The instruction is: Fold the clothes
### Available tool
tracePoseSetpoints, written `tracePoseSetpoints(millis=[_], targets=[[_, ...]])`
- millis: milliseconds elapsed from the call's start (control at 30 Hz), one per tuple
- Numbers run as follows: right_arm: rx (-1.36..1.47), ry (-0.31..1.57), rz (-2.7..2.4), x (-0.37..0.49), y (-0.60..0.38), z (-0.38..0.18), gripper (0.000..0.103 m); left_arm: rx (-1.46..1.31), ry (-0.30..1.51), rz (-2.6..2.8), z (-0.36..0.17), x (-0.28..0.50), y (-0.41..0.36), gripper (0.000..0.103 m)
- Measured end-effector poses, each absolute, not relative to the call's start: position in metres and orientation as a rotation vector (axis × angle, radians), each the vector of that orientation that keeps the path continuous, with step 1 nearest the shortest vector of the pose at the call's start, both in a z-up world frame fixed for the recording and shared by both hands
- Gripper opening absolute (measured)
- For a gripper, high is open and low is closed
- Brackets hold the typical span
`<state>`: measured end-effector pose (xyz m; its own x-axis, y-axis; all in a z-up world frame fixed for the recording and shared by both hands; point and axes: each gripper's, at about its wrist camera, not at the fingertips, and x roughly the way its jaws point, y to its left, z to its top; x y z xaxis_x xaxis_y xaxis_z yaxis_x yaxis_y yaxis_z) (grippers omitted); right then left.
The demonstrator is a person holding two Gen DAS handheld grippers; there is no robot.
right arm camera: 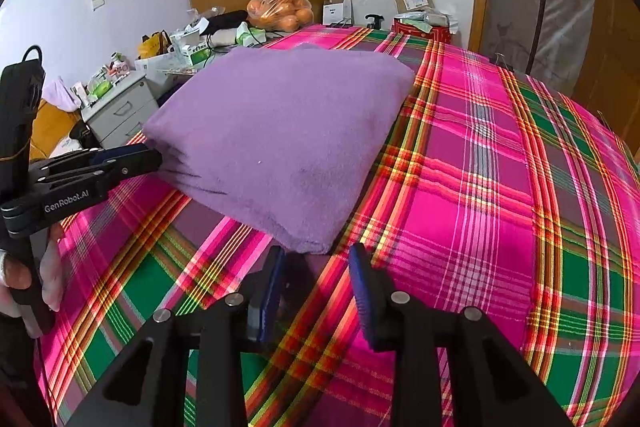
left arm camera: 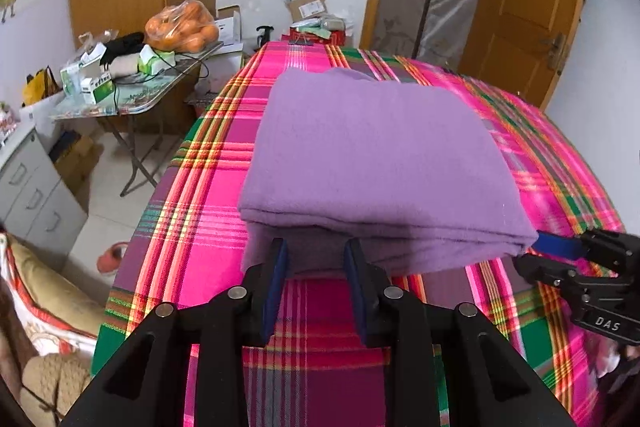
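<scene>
Left tongs (left arm camera: 316,255) and right tongs (right arm camera: 316,259) both gape empty at the near edge, 6 o'clock, of the folded purple garment (left arm camera: 372,155) on the bed (left arm camera: 224,131); soft, light, probably fleecy—pinch its layered corners.

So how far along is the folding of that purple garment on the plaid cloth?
Mostly done, by the look of it: the purple garment lies as a compact, layered rectangle on the plaid cloth. In hand: nothing is gripped. The left gripper sits open at the near edge, and the right gripper sits open at the near corner. Left: perhaps squaring the edges, or one more fold. No other clothes to fold are in view.
</scene>
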<state>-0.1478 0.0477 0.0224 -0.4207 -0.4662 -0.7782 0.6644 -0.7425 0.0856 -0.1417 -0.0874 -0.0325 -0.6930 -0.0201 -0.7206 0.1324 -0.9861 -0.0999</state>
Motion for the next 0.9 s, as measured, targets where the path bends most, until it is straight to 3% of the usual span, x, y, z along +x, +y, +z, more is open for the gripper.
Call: tracePoseSetpoints(millis=[200, 333, 900], targets=[[1.058, 0.359, -2.163, -0.141, 0.040, 0.021, 0.050, 1.231, 0.129, -2.782, -0.036, -0.141, -0.074, 0.045], [1.062, 0.342, -2.164, -0.141, 0.041, 0.021, 0.050, 1.262, 0.123, -2.760, -0.039, -0.138, -0.068, 0.049], [1.069, 0.354, -2.196, -0.140, 0.040, 0.021, 0.050, 1.271, 0.104, -2.753, -0.039, -0.136, -0.065, 0.052]])
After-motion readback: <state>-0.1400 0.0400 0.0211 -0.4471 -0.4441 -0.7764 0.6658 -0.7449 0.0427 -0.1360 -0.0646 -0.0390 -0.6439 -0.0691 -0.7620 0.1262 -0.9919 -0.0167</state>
